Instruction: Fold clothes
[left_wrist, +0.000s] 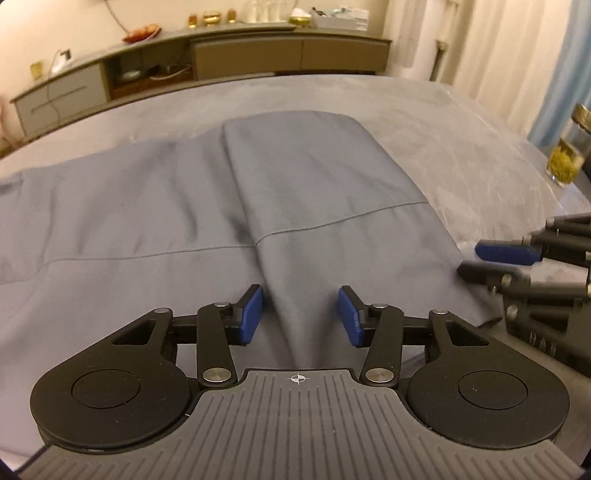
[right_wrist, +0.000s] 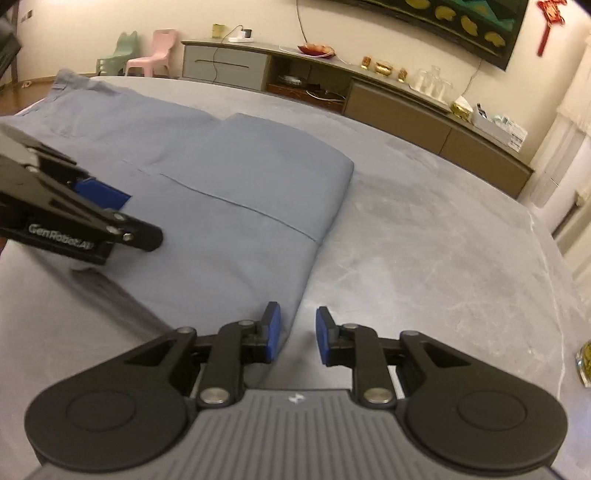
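Note:
A blue-grey garment (left_wrist: 192, 206) lies spread on the grey table (left_wrist: 443, 129), its right part folded over into a double layer (right_wrist: 258, 177) with a seam across it. My left gripper (left_wrist: 301, 315) hovers low over the garment's near edge. Its jaws are open, and a raised ridge of cloth runs between the blue pads (left_wrist: 253, 314) without being pinched. My right gripper (right_wrist: 298, 332) is open at the garment's right edge, its left pad (right_wrist: 273, 332) over the cloth and the other over bare table. Each gripper shows in the other's view: the right gripper (left_wrist: 469, 260), the left gripper (right_wrist: 129, 214).
A long low sideboard (right_wrist: 388, 92) with small ornaments runs along the far wall. A glass jar (left_wrist: 561, 166) with yellow-green contents stands at the table's right edge. A pink chair (right_wrist: 155, 51) and a green chair (right_wrist: 122, 51) stand beyond the far left corner.

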